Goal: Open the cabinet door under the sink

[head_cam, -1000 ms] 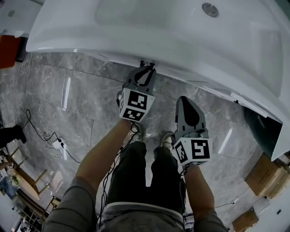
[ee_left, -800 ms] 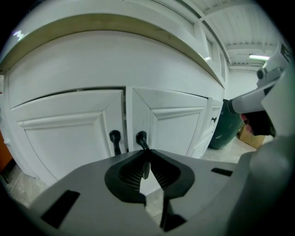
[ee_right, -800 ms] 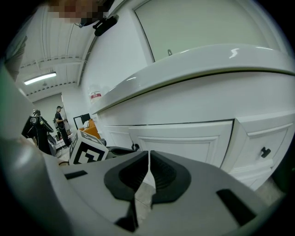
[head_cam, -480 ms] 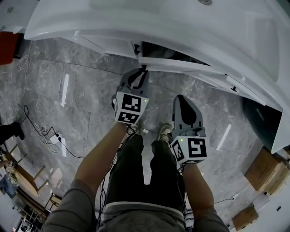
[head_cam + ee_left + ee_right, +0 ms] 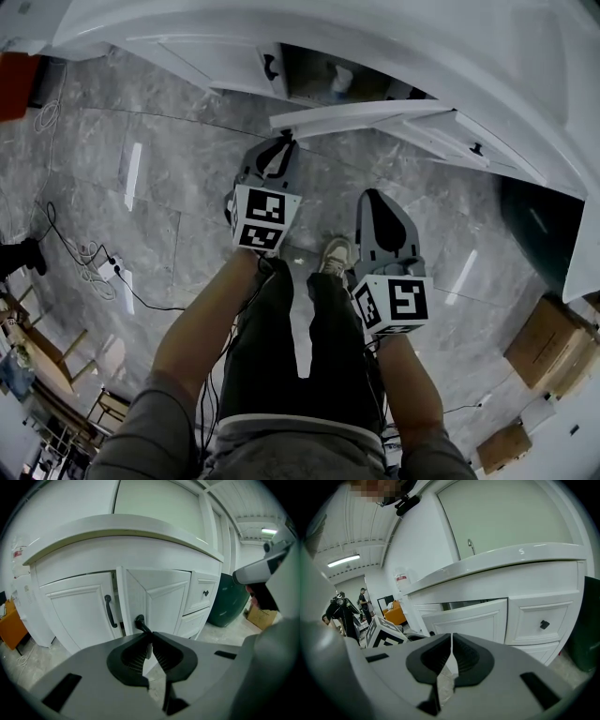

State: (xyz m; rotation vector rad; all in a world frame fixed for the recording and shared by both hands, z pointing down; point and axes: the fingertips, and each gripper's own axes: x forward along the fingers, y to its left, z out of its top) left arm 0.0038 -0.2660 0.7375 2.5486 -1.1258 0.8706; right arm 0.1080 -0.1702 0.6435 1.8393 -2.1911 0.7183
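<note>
The white vanity under the sink [image 5: 394, 37] has two doors. The right-hand door [image 5: 366, 117] stands swung out toward me, and the dark inside of the cabinet [image 5: 319, 75] shows behind it. My left gripper [image 5: 285, 142] grips that door's black handle [image 5: 139, 622]; its jaws are closing, with the handle's bar pinched between the tips [image 5: 151, 634]. The left-hand door [image 5: 79, 616] with its black handle [image 5: 109, 611] stays closed. My right gripper [image 5: 373, 197] hangs beside the open door [image 5: 473, 620], shut and empty [image 5: 451, 637].
Drawers with black knobs [image 5: 476, 148] sit right of the open door. A dark green bin [image 5: 534, 225] stands further right, with cardboard boxes [image 5: 548, 352] near it. Cables [image 5: 94, 267] trail over the grey marble floor at left. My feet [image 5: 336, 253] are just below the grippers.
The right-hand door has swung from closed to well open, drawn by my left gripper. Both grippers have moved back toward me, away from the vanity.
</note>
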